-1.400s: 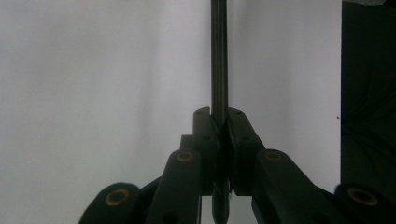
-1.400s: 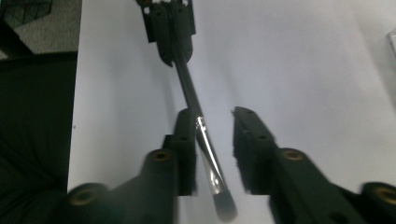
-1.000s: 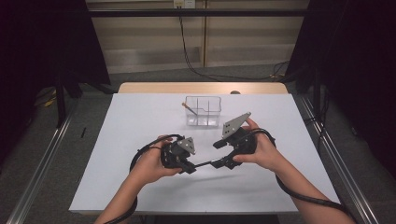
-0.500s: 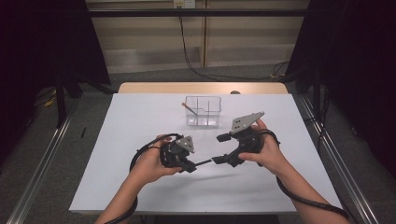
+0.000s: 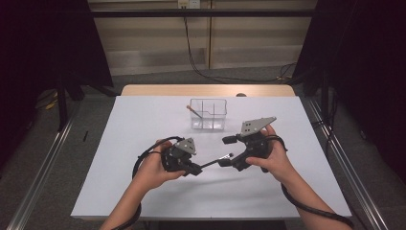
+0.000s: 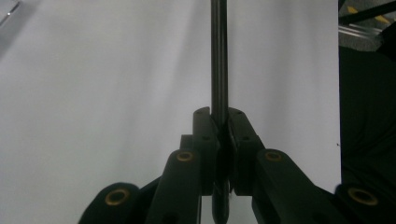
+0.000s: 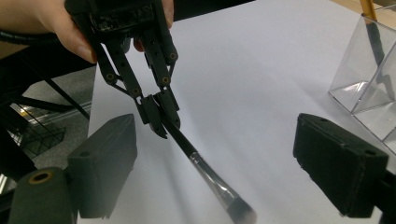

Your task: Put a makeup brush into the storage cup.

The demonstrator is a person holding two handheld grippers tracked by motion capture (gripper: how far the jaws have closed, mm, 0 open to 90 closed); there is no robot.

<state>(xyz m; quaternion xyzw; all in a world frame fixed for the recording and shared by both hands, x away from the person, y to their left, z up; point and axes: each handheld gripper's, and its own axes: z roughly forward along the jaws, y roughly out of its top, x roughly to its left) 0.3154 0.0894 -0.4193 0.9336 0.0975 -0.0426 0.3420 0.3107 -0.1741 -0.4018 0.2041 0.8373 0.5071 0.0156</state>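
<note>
A make-up brush point(image 5: 213, 163) with a black handle, silver ferrule and dark bristles is held level over the white table point(image 5: 143, 124). My left gripper point(image 5: 195, 169) is shut on its handle point(image 6: 218, 56), seen in the left gripper view point(image 6: 219, 122). In the right gripper view the left gripper point(image 7: 161, 117) holds the brush point(image 7: 205, 173) with its bristle end pointing toward me. My right gripper point(image 7: 219, 158) stands open; its jaws have just been opening. The brush head lies between the pads point(image 7: 109, 163) without touching them. In the high view the right gripper point(image 5: 228, 151) is at the brush's right end.
A clear plastic divided box point(image 5: 208, 114) stands on the table behind the grippers, with a thin orange-tipped stick point(image 5: 193, 110) leaning in it. The box point(image 7: 369, 79) is at the right in the right gripper view. Metal rails run along both table sides.
The right gripper has drawn back to the right, away from the left one, and its jaws stand wider. The brush stays in the left gripper, which has not moved.
</note>
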